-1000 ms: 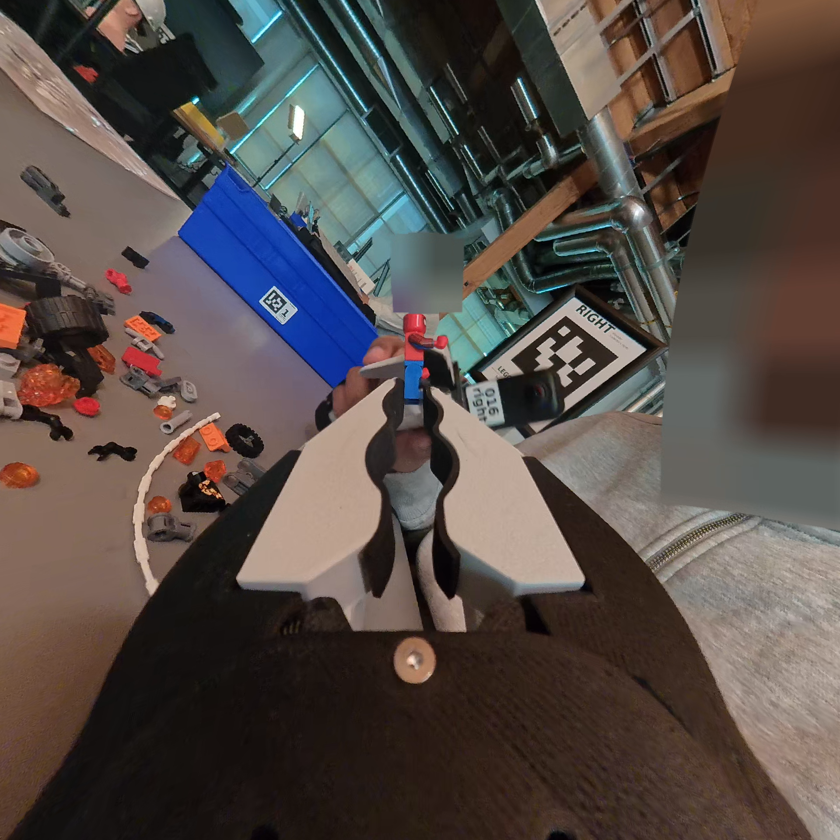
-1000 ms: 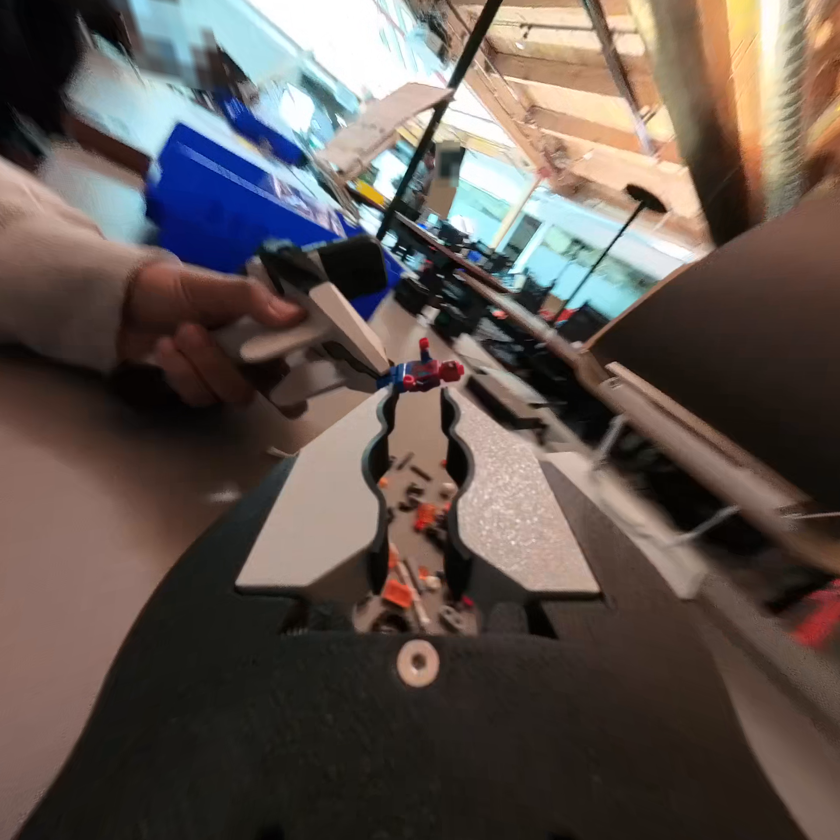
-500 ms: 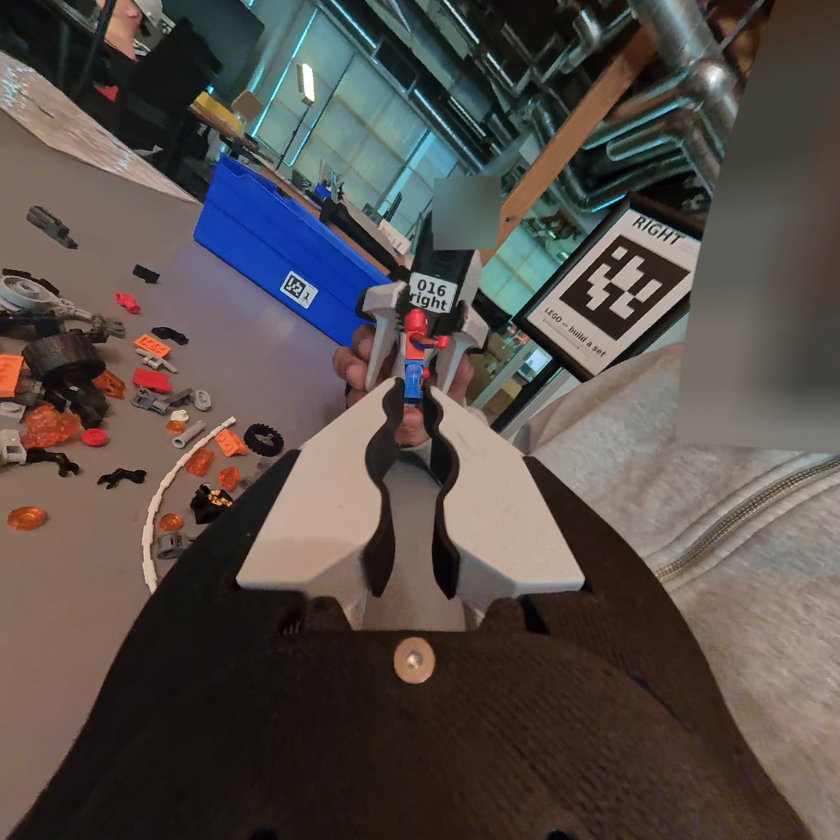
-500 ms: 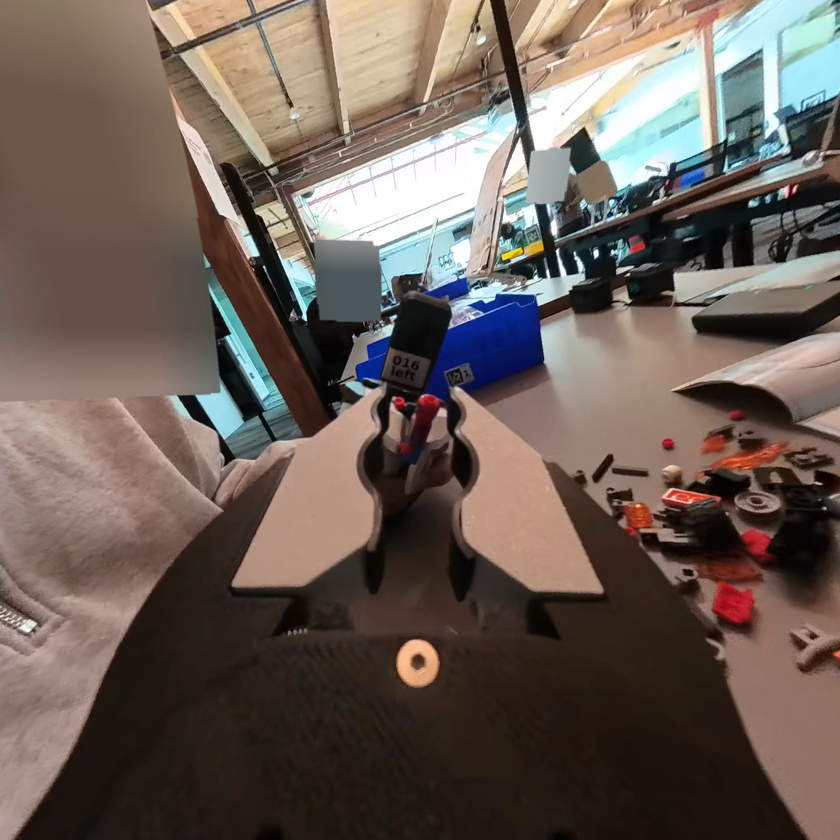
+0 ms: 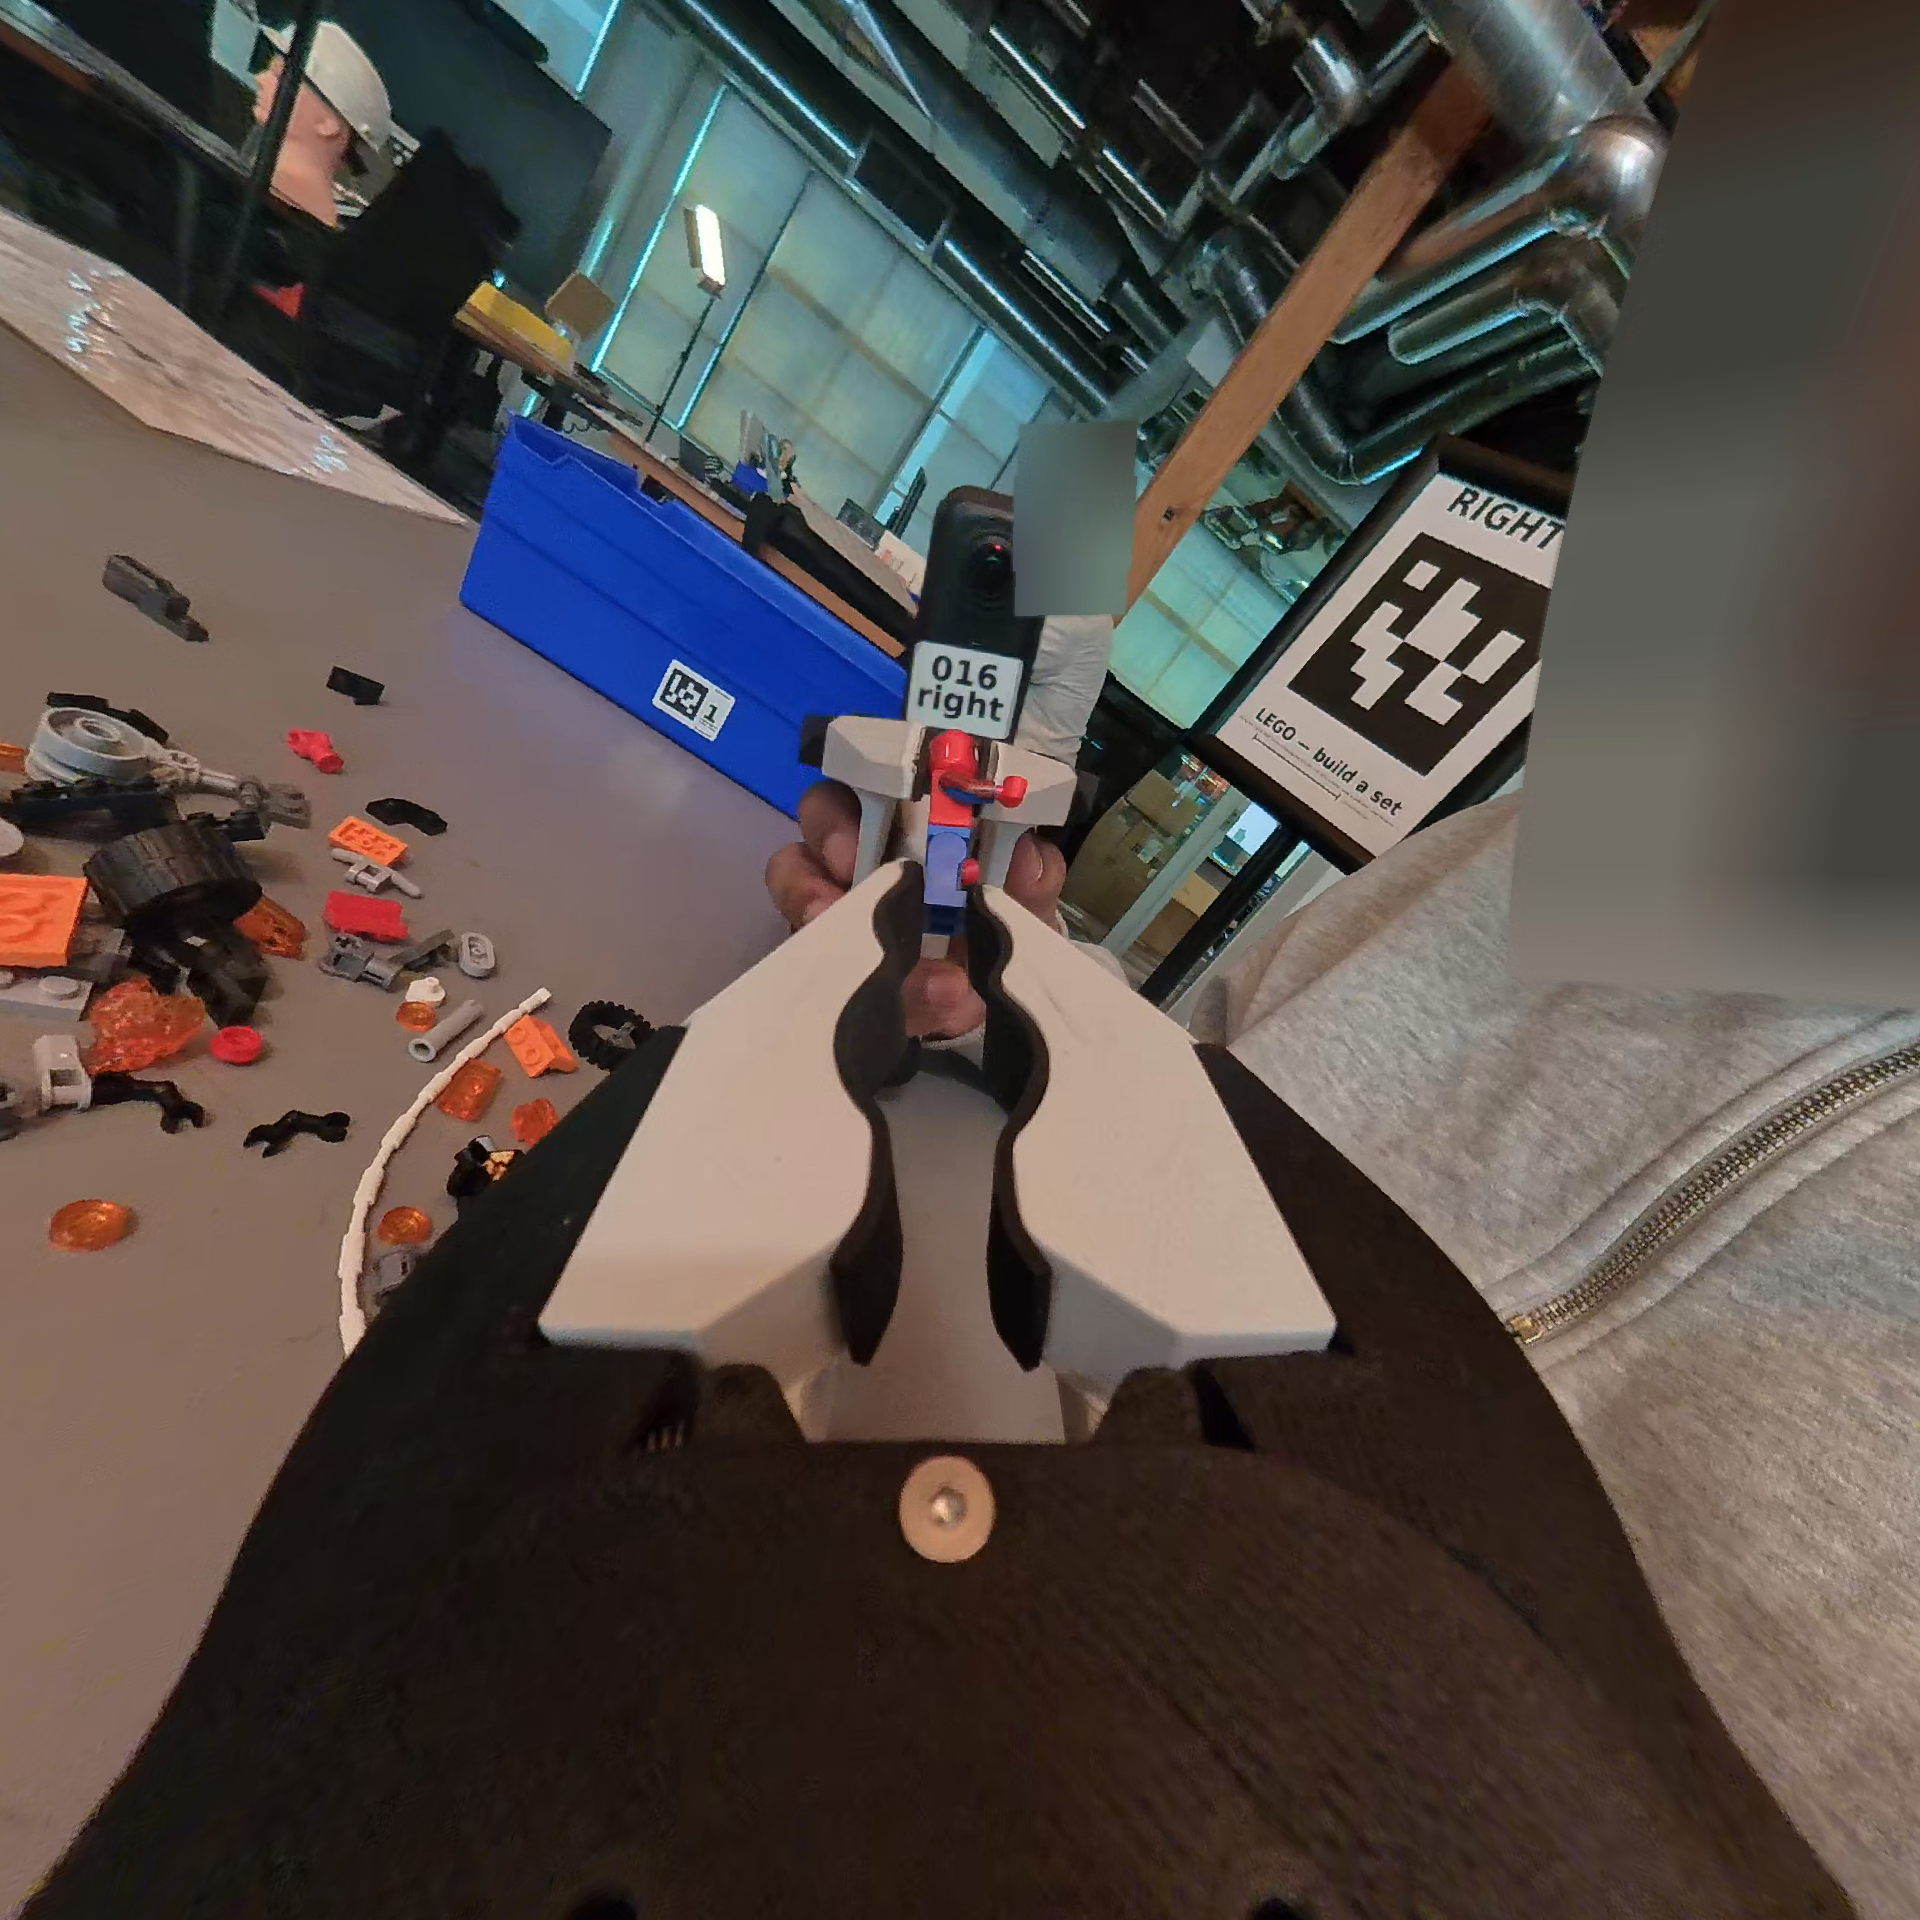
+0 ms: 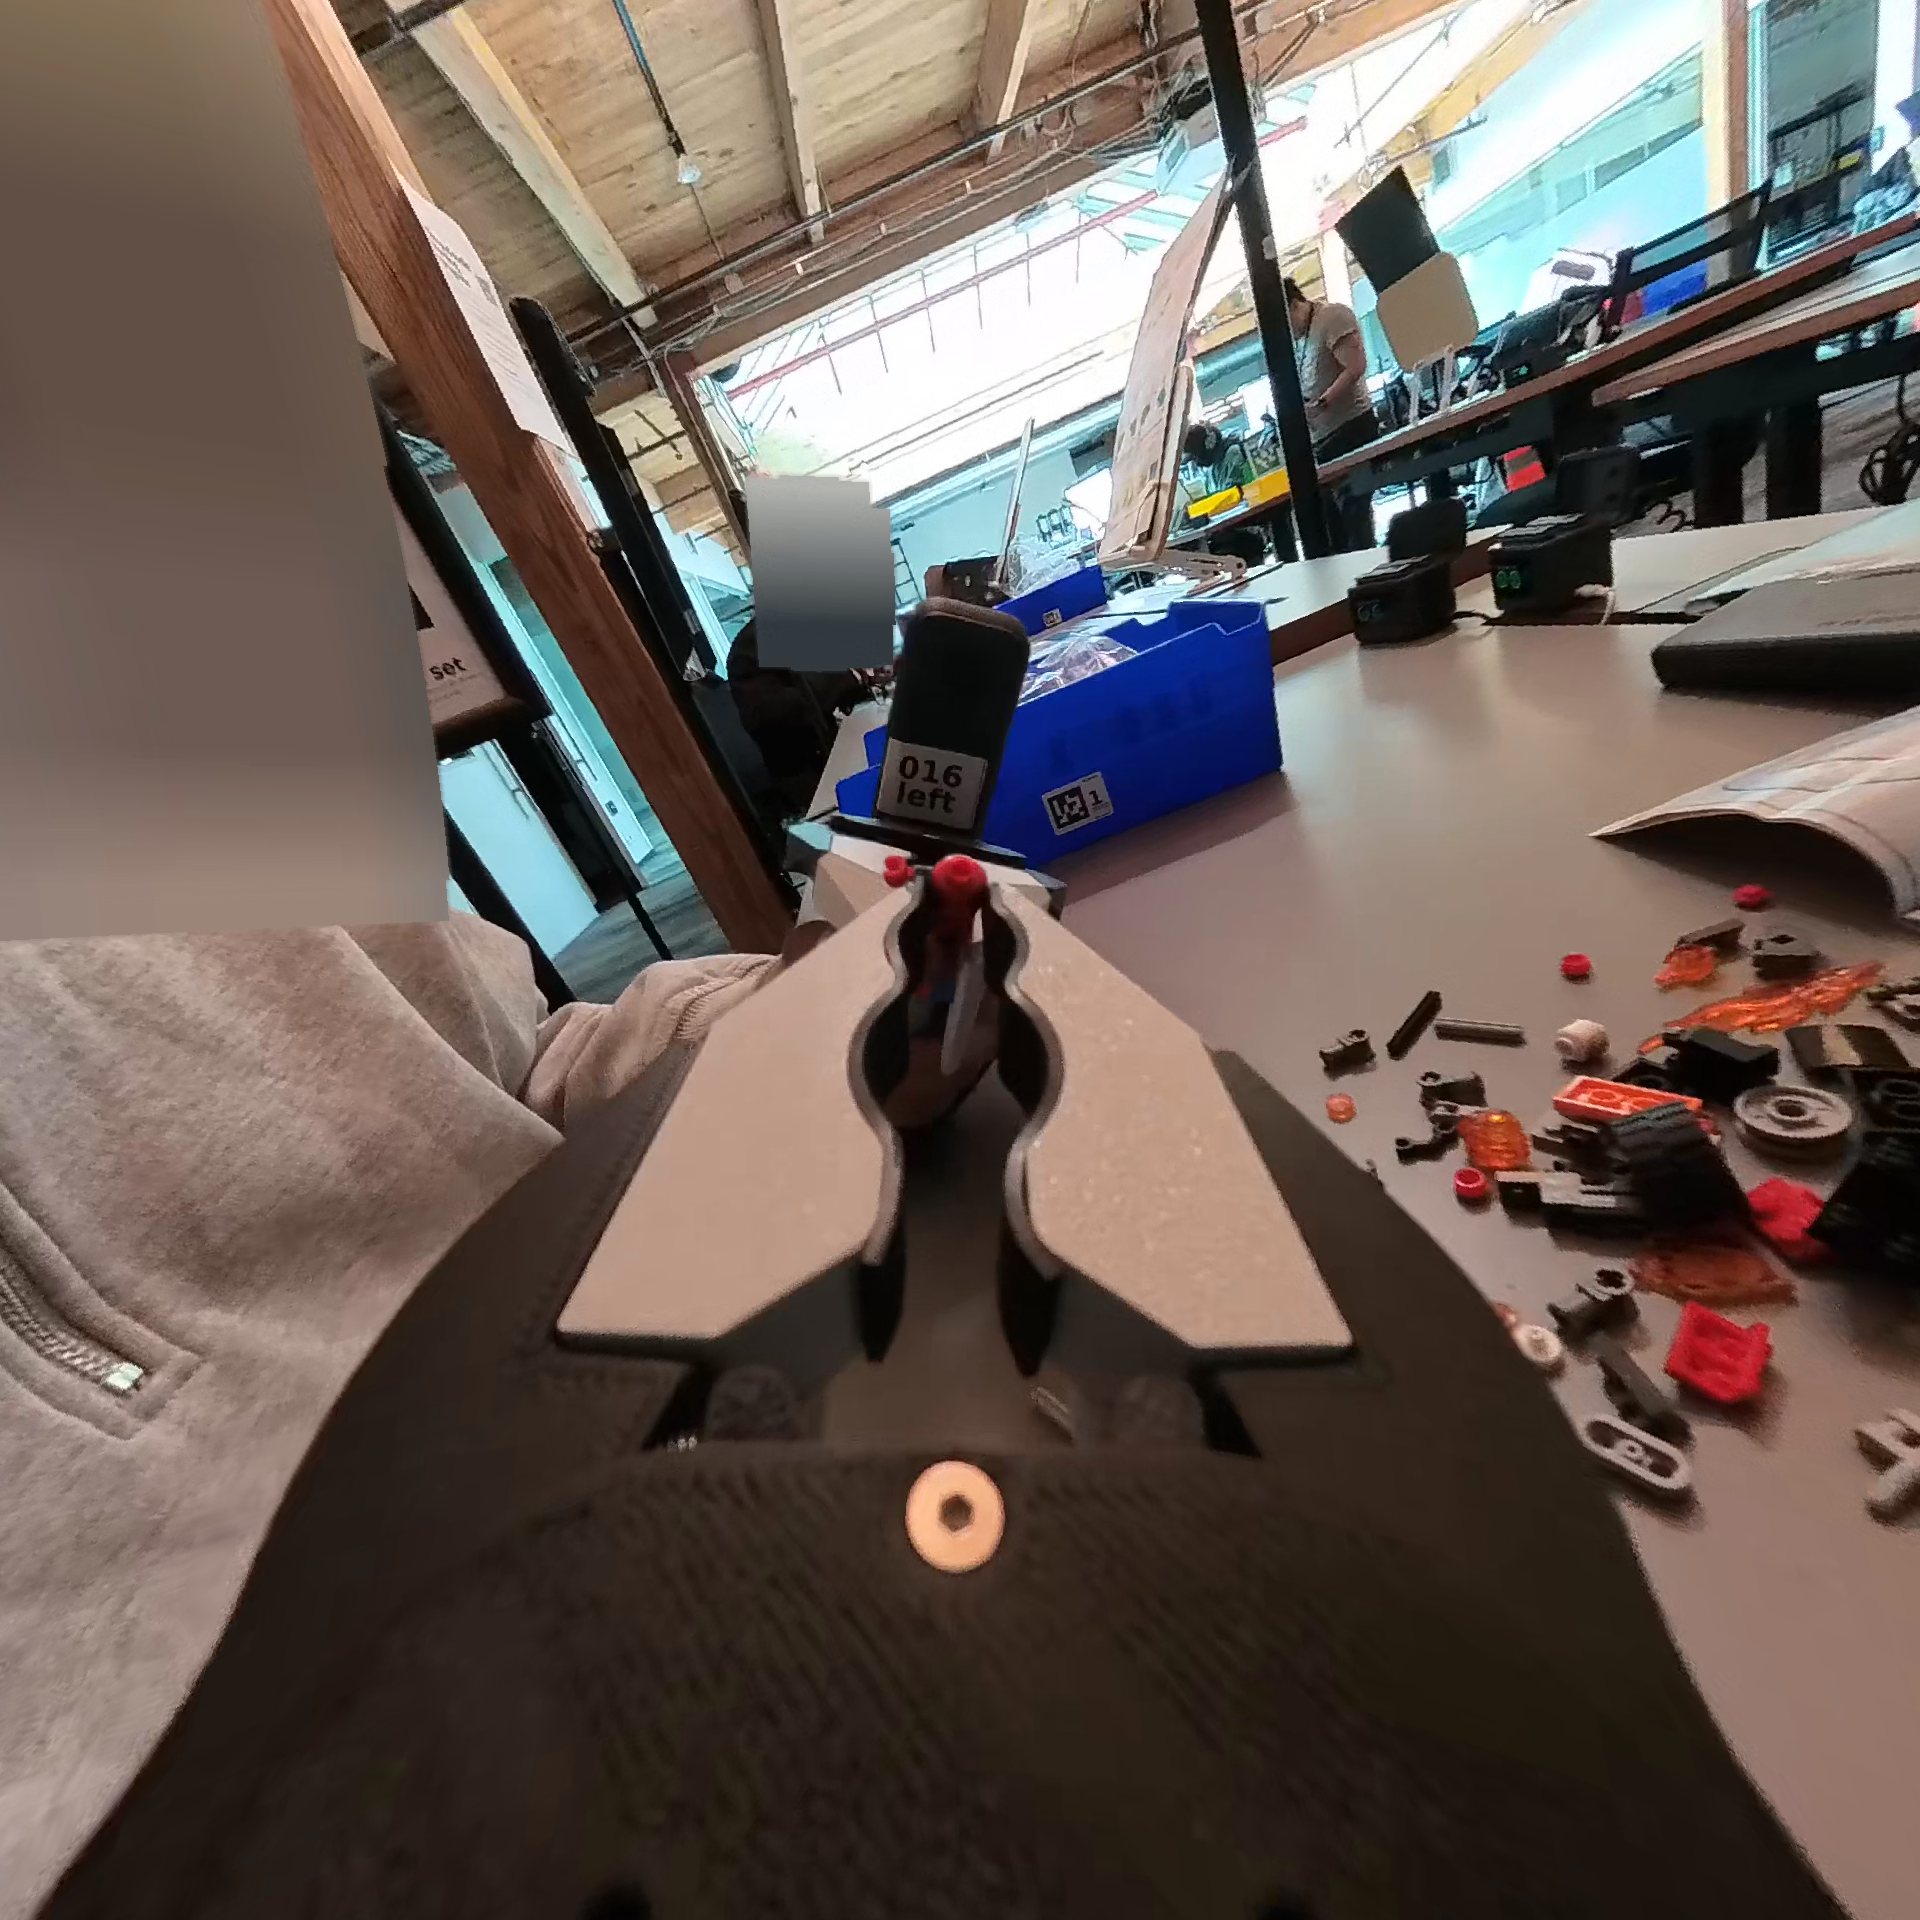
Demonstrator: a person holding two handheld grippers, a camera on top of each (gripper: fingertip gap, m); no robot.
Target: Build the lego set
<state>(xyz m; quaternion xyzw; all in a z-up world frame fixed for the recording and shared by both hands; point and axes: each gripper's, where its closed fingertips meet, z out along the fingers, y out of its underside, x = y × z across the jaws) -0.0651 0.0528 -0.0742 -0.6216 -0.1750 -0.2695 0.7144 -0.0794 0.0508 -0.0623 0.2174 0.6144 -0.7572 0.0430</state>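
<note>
Between the tips of the left gripper [image 5: 943, 914], a red and blue minifigure [image 5: 951, 831] stood upright, its blue legs pinched by the closed black pads while the red torso and head rose clear above them. Facing it from beyond, the right gripper [image 5: 940, 821] had its pale fingers [image 5: 871, 831] on either side of the figure's upper body; from its own camera the right gripper [image 6: 954, 914] appeared narrowed to a slim gap with the red head [image 6: 956, 876] showing at the tips, but I could not tell whether its pads actually pressed on the figure. A hand [image 5: 821, 868] held that right gripper from behind, and a grey zipped sleeve [image 5: 1558, 1195] filled the near right of the left wrist view.

Both tools were raised above a grey table [image 5: 582, 831]. Loose pieces lay scattered to the left on it: a black tyre [image 5: 171, 878], an orange plate [image 5: 36, 920], a red brick [image 5: 364, 914], clear orange rounds [image 5: 91, 1223], a small black wheel [image 5: 608, 1031] and a curved white strip [image 5: 400, 1132]. Farther back sat a blue bin [image 5: 665, 613] with a square marker on its side, and a printed sheet [image 5: 156, 364] lay near the far left edge. Behind the right gripper stood a framed black and white sign [image 5: 1403, 665].
</note>
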